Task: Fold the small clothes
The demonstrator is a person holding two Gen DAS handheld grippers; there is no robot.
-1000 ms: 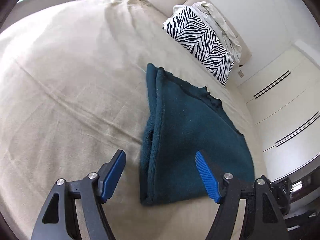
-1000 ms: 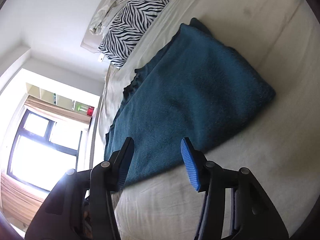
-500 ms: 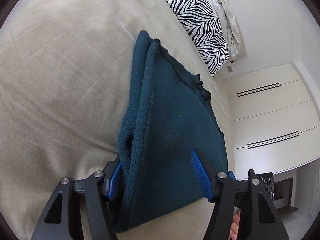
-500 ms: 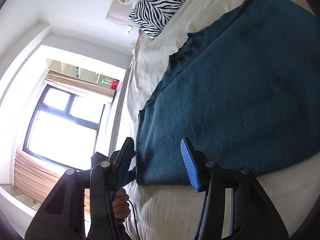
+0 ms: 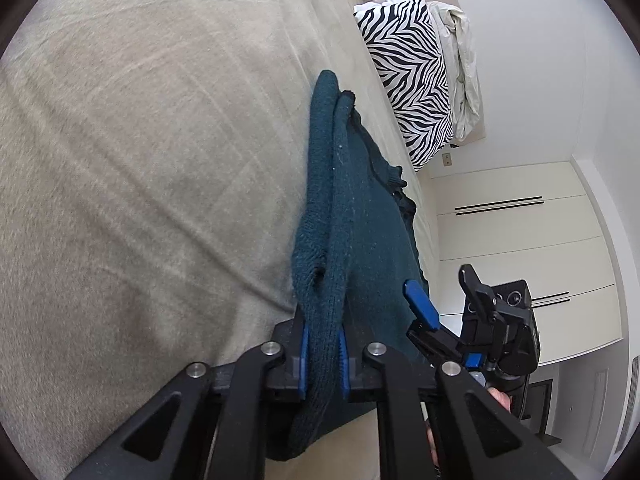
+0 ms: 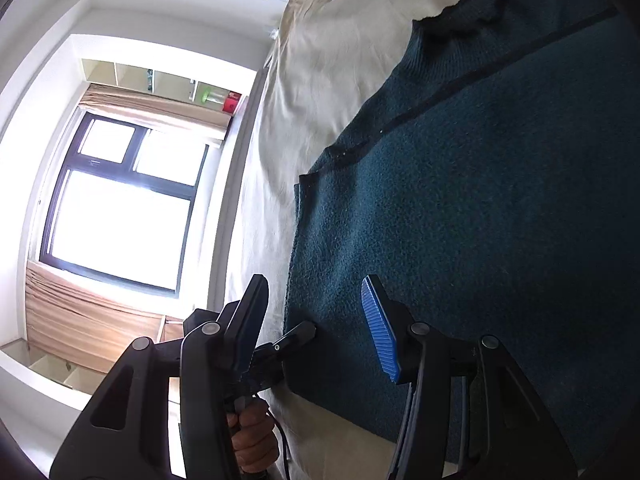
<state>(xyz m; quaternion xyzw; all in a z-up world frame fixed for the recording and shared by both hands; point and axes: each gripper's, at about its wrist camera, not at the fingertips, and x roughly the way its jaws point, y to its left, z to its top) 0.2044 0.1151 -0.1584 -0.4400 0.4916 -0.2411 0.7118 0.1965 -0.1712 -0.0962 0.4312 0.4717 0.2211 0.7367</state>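
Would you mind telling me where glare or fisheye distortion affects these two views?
Right wrist view: the window is blown out white, leaving the right gripper in silhouette. Left wrist view: even light, sharp teal garment, but the wardrobe lines bow.

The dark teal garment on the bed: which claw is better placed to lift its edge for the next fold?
Left. The left claw is shut on the garment's edge; the right claw is open at the other corner.
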